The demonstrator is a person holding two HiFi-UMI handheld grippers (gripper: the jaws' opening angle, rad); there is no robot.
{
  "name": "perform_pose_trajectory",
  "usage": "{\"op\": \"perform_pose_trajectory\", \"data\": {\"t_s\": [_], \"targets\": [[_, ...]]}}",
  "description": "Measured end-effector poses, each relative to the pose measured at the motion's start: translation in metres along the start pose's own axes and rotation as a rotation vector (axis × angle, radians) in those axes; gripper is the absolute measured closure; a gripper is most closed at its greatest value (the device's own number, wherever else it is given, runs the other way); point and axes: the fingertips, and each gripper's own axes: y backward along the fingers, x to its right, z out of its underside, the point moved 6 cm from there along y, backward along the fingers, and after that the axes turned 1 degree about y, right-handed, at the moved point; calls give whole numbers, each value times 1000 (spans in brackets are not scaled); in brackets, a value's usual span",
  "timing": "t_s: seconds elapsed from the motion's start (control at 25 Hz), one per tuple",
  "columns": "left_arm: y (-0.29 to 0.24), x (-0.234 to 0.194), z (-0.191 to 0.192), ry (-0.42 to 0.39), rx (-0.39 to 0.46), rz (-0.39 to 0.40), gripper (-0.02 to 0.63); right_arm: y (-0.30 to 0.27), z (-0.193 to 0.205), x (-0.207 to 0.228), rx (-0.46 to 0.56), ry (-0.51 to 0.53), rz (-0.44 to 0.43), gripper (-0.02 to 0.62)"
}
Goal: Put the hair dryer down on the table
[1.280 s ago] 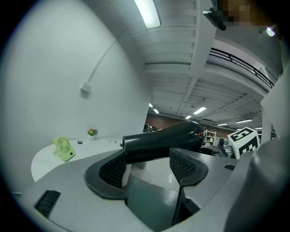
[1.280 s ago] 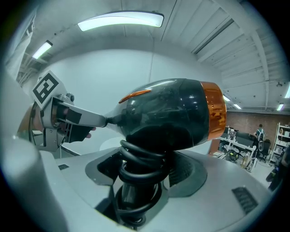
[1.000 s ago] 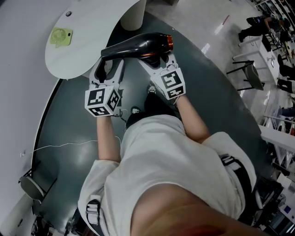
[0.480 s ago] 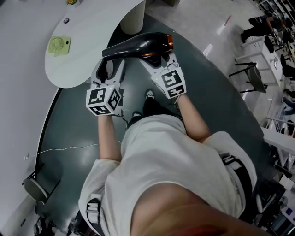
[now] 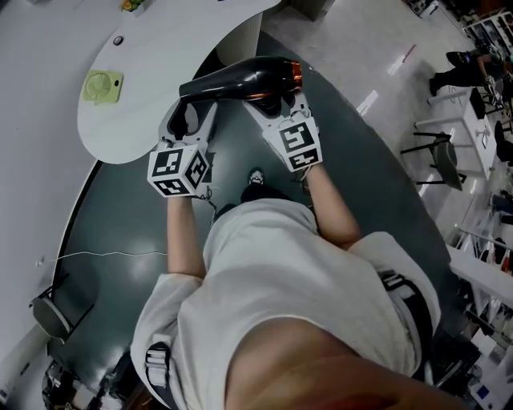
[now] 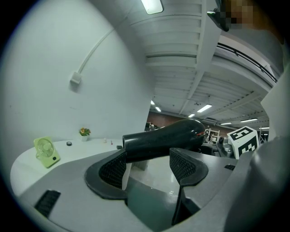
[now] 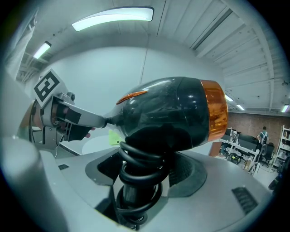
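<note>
White table [image 5: 160, 72] at upper left borders the hair dryer [image 5: 240, 80], right gripper [image 5: 272, 102] clamped on its cord-wrapped handle, left gripper [image 5: 192, 112] jaws wide at the nozzle; best carried over the tabletop and lowered flat before release.

A white table [image 5: 164, 60] with a rounded edge holds a small green fan [image 5: 102, 86]. Beyond the fan sit a small dark disc [image 5: 118, 40] and, farther back, a tiny potted flower [image 5: 133, 5].
</note>
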Motion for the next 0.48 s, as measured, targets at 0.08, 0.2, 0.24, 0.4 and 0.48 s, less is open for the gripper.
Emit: {"op": "perform_pose_trajectory", "data": {"t_s": [0.08,0.2,0.24,0.4,0.48], "targets": [[-13,4,1,2,-5,-13,301,-4,5,14,1,1,-16,307],[-29,10,4,11,-18,-32,301,-8,13,31,0,3,-44,307],[-33,10,5,15,-22,-39,301,-11,14,35,-1,4,-50,307],[-42,8,9,22,-48,-66,301,-21,21,42,-11,-9,-79,307],[-46,6,11,25,-59,-73,301,-25,25,44,-13,-17,-89,307]]}}
